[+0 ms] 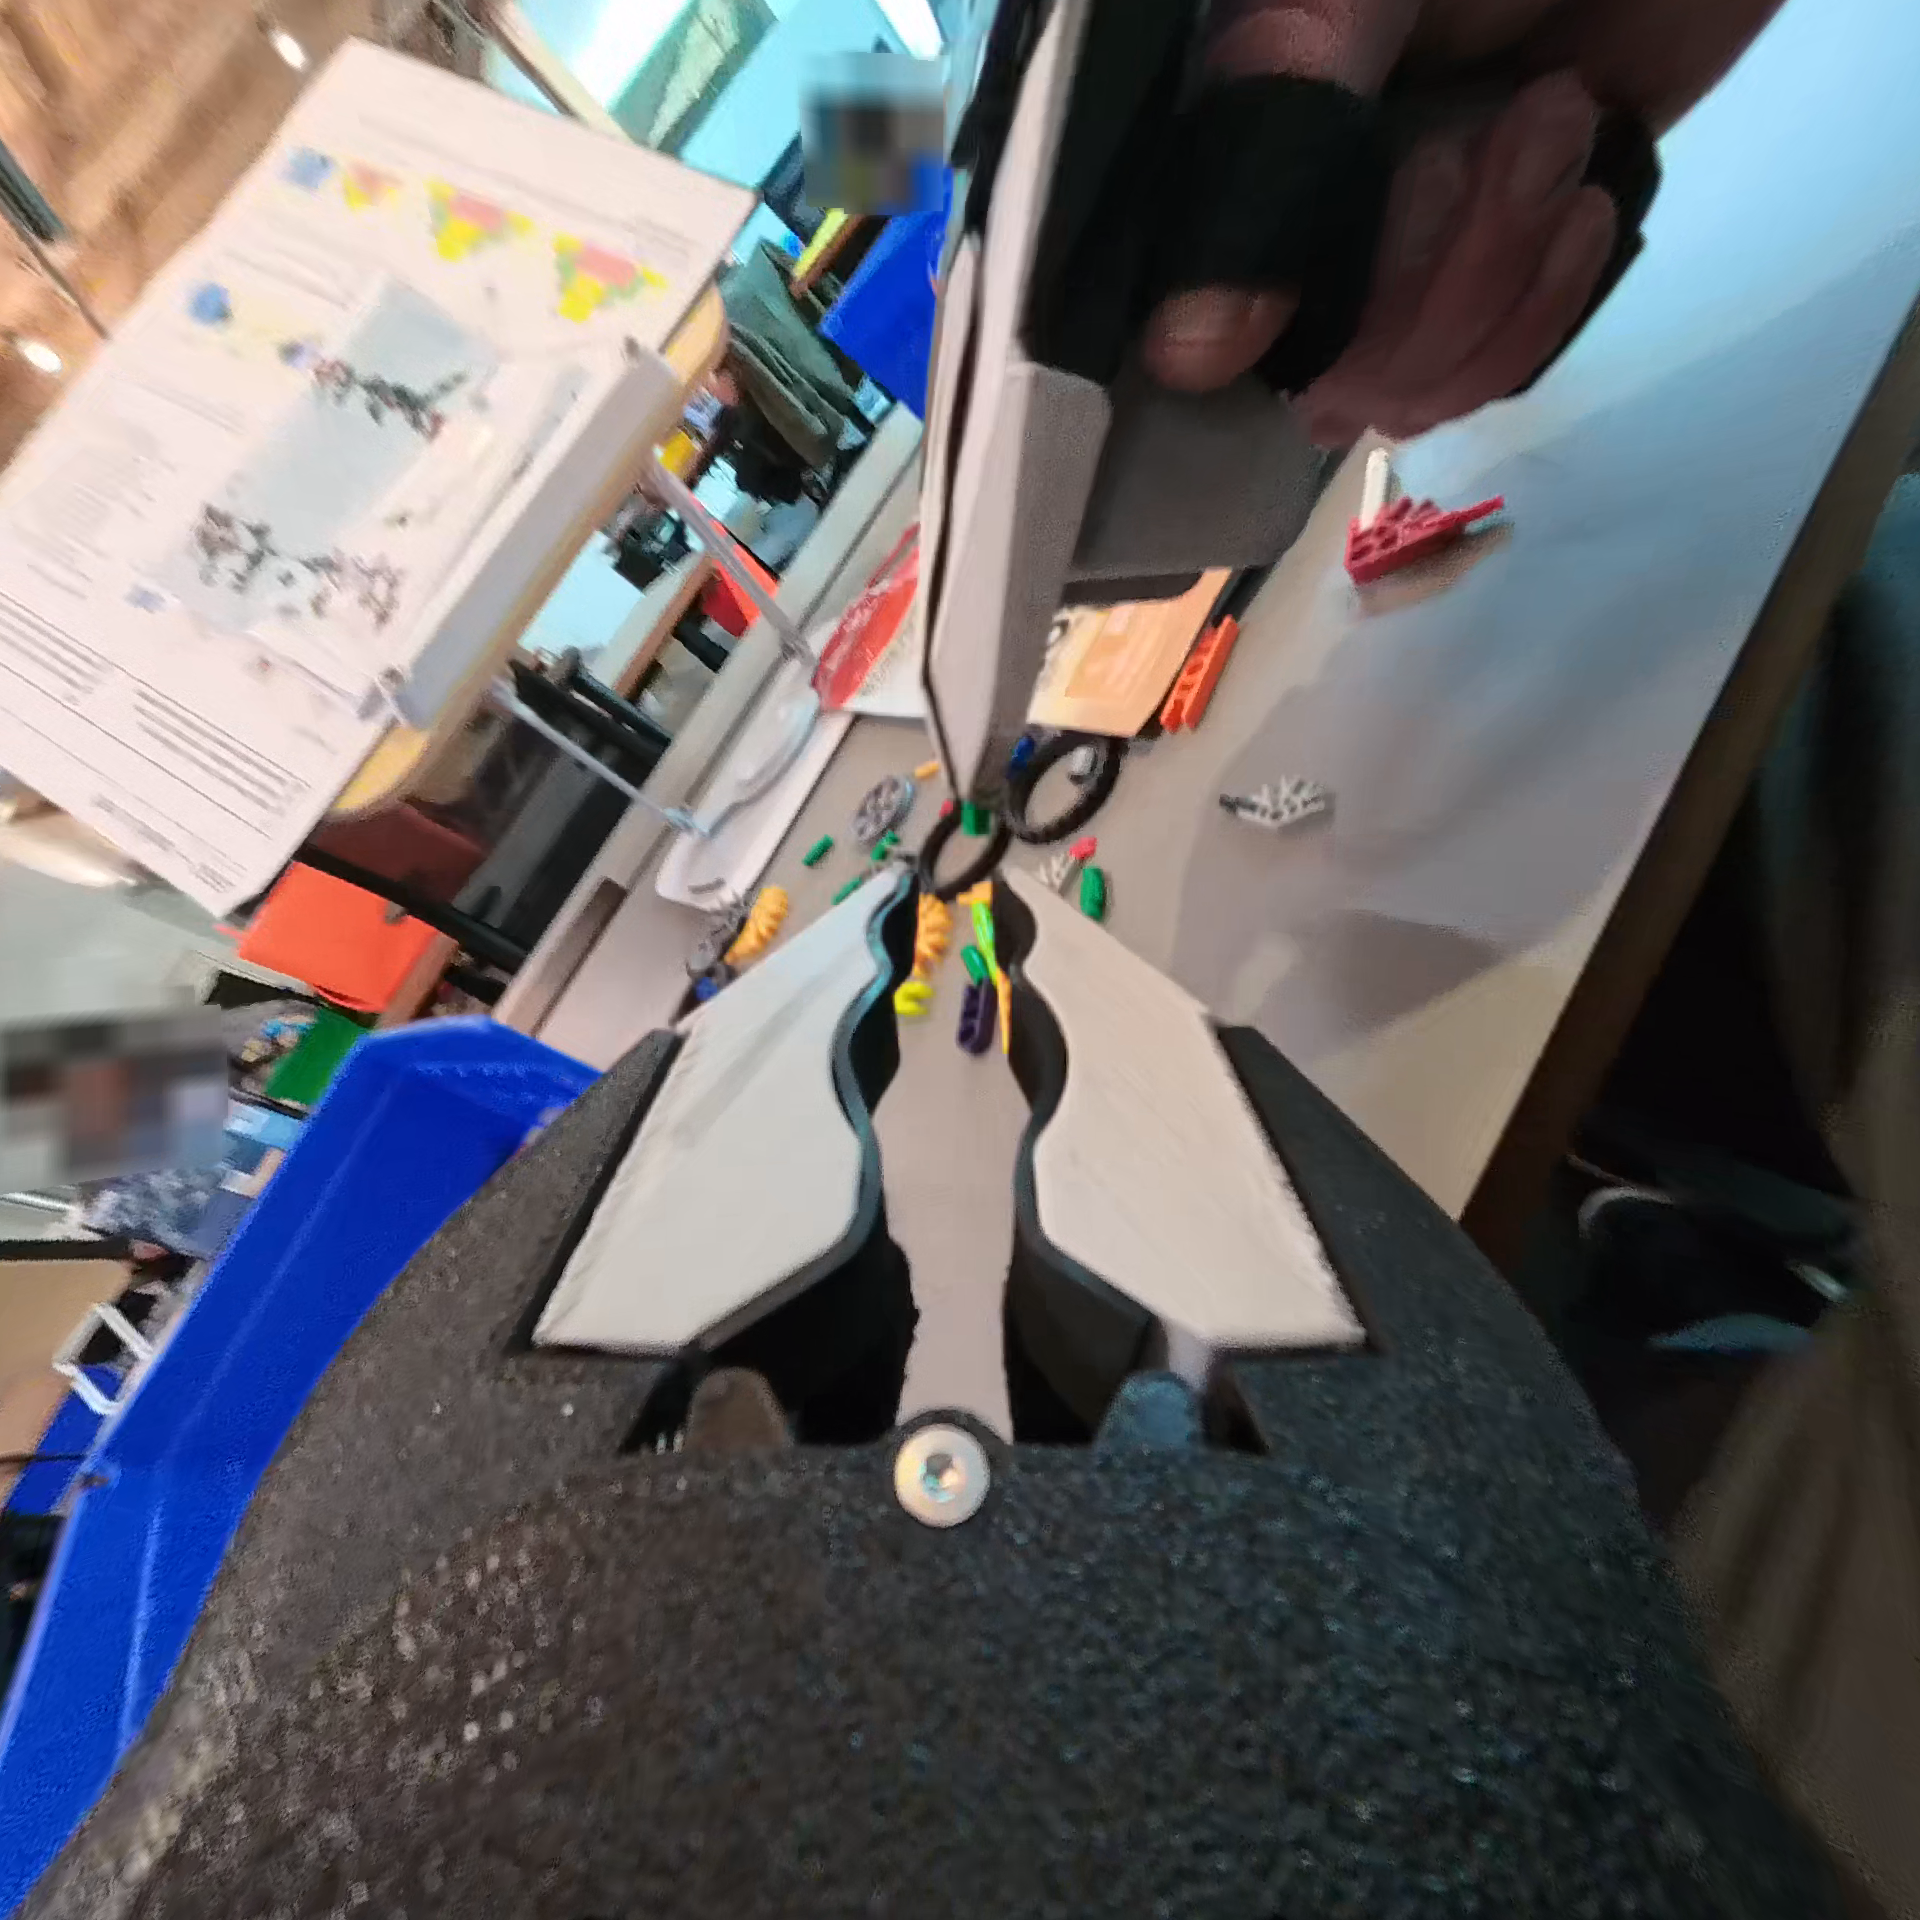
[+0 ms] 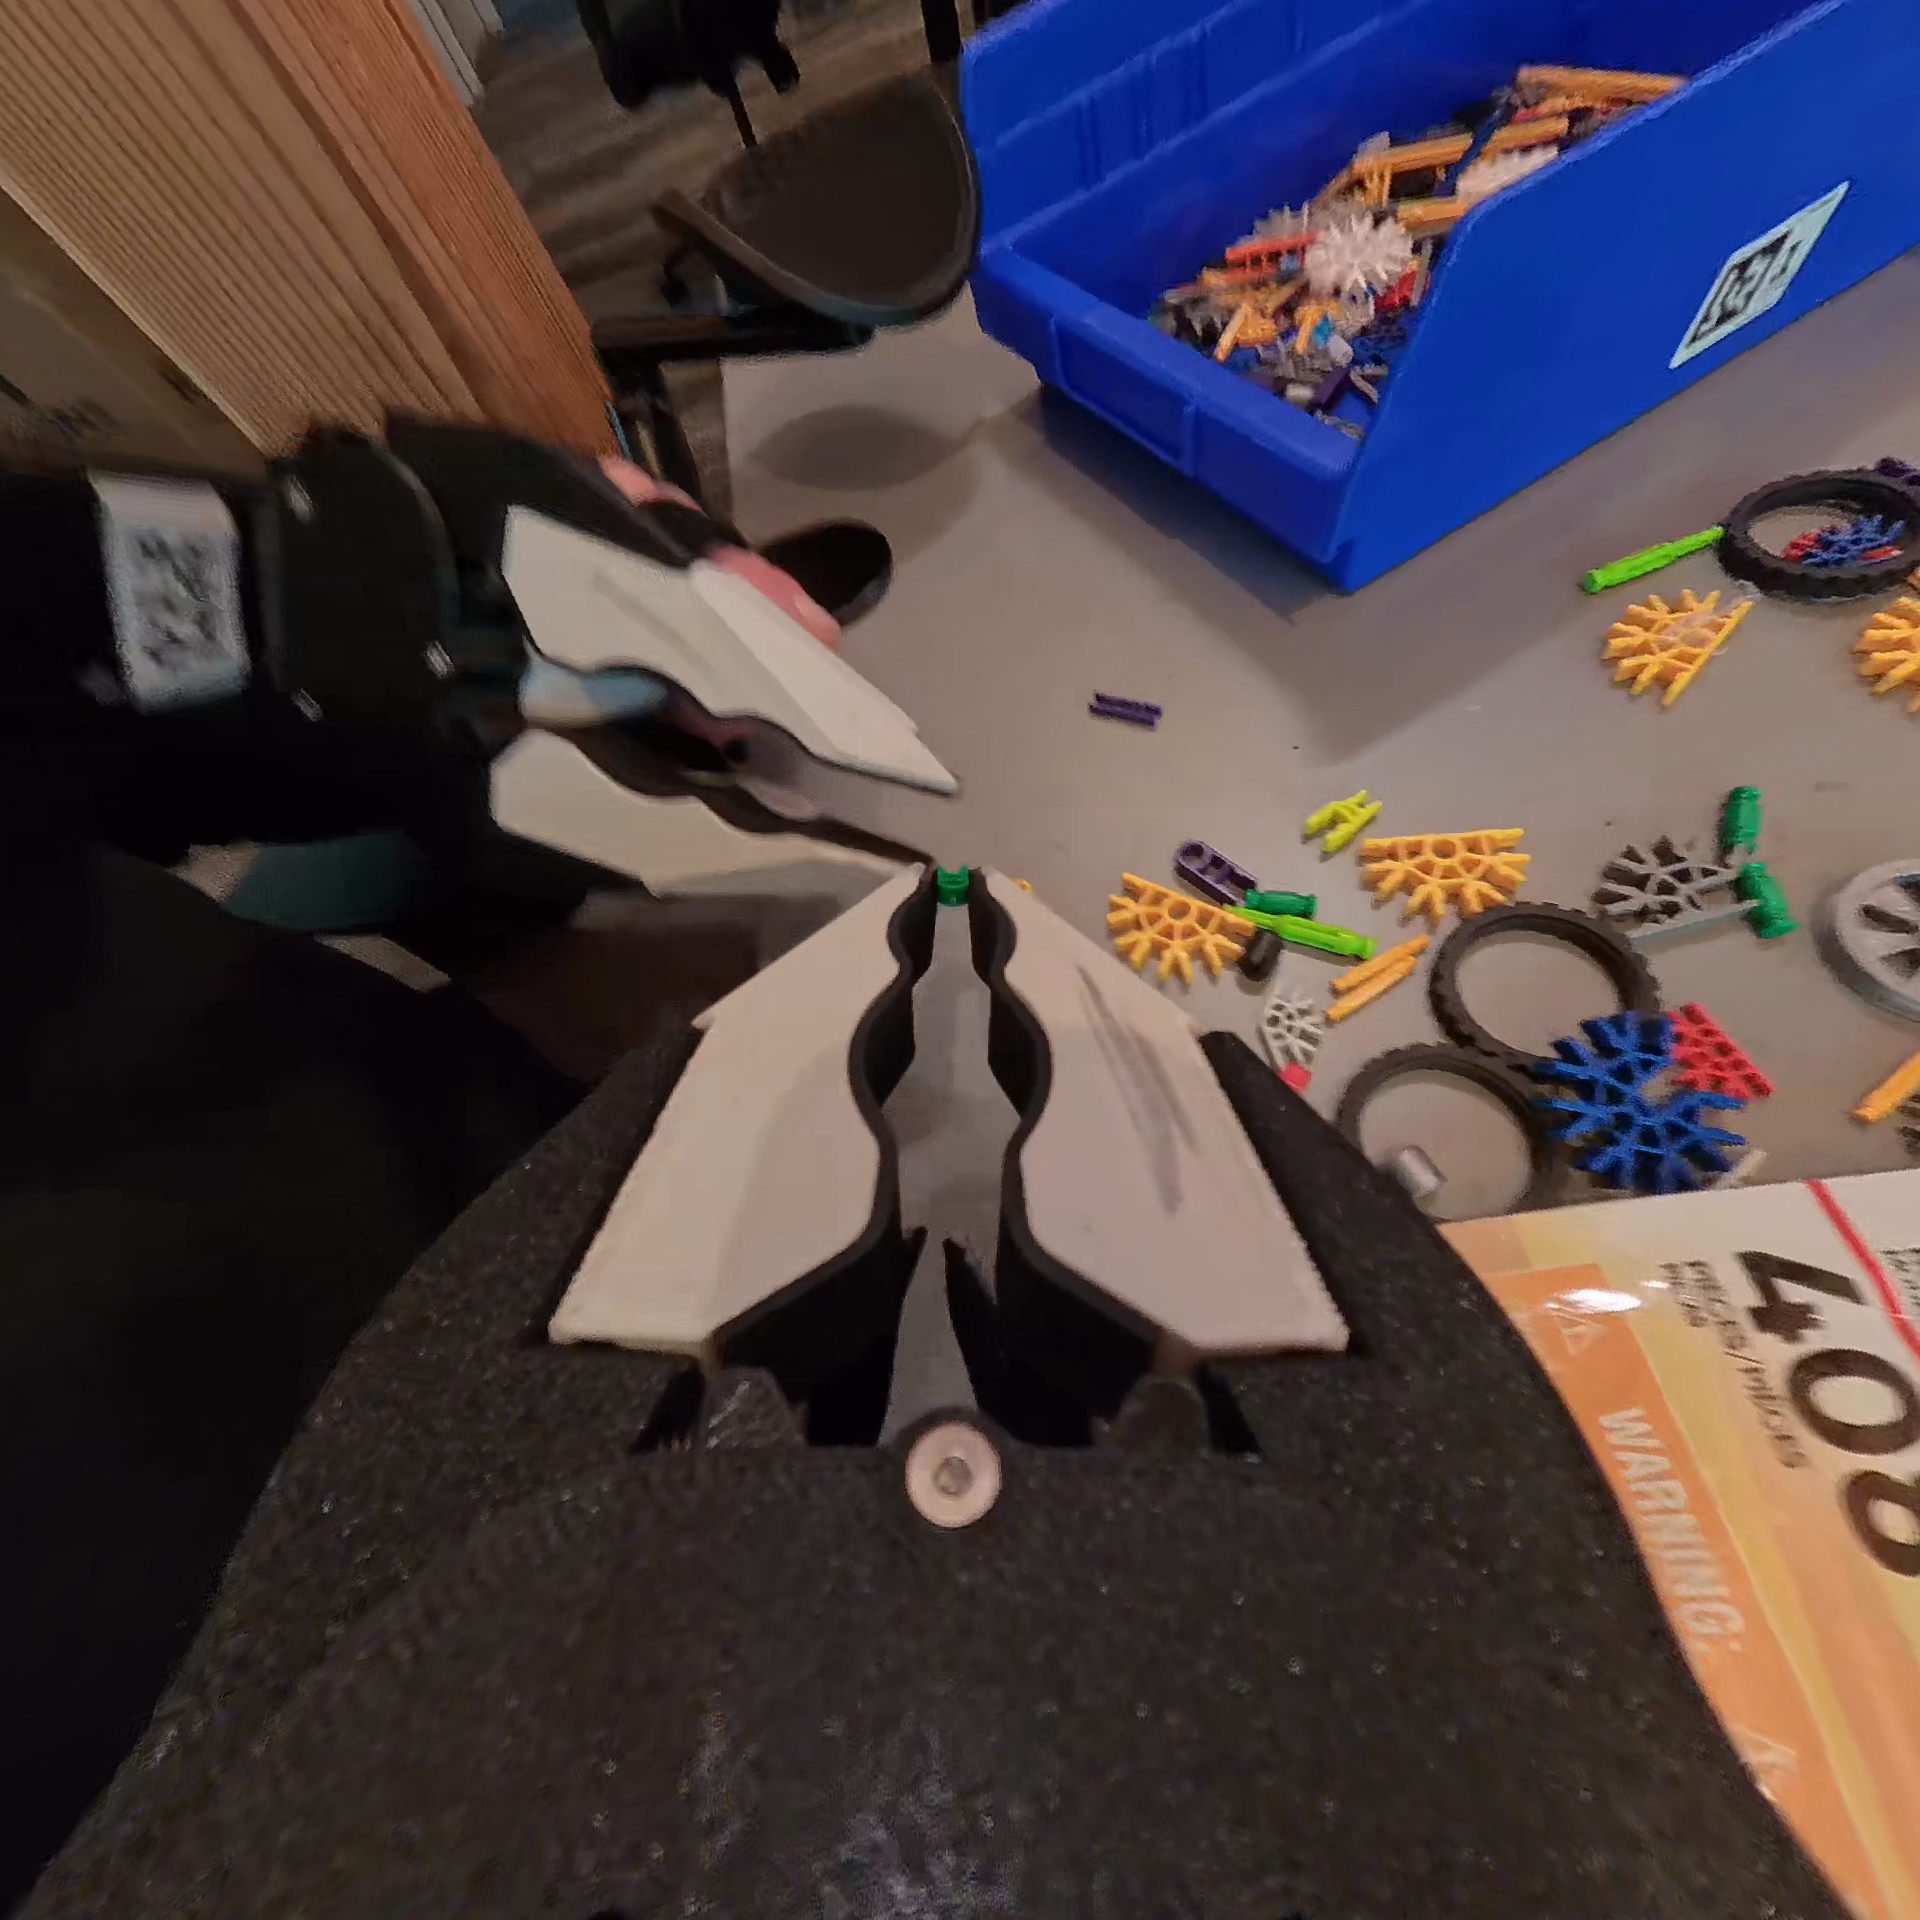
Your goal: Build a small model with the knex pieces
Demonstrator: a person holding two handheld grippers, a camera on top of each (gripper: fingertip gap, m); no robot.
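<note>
My right gripper (image 2: pixel 951 896) is shut on a small green connector piece (image 2: pixel 951 884) and holds it above the grey table (image 2: pixel 1039 623). In the left wrist view it comes down from the top (image 1: pixel 971 795), in a gloved hand, with the green piece (image 1: pixel 974 819) at its tips. My left gripper (image 1: pixel 954 883) is slightly open and empty, with its tips just below and close to that green piece. In the right wrist view it comes in from the left (image 2: pixel 935 821), tips next to the right gripper's tips. Black tyre rings (image 1: pixel 1060 795) lie on the table behind.
A blue bin (image 2: pixel 1195 416) holds several building pieces, and another blue bin (image 1: pixel 312 1247) is at the left. Loose yellow connectors (image 2: pixel 1444 868), tyres (image 2: pixel 1538 987) and a blue snowflake piece (image 2: pixel 1631 1112) lie on the table. An orange box (image 2: pixel 1714 1507) and an instruction sheet on a stand (image 1: pixel 312 416) are nearby. Both grippers' tips are close together, under 4 cm apart.
</note>
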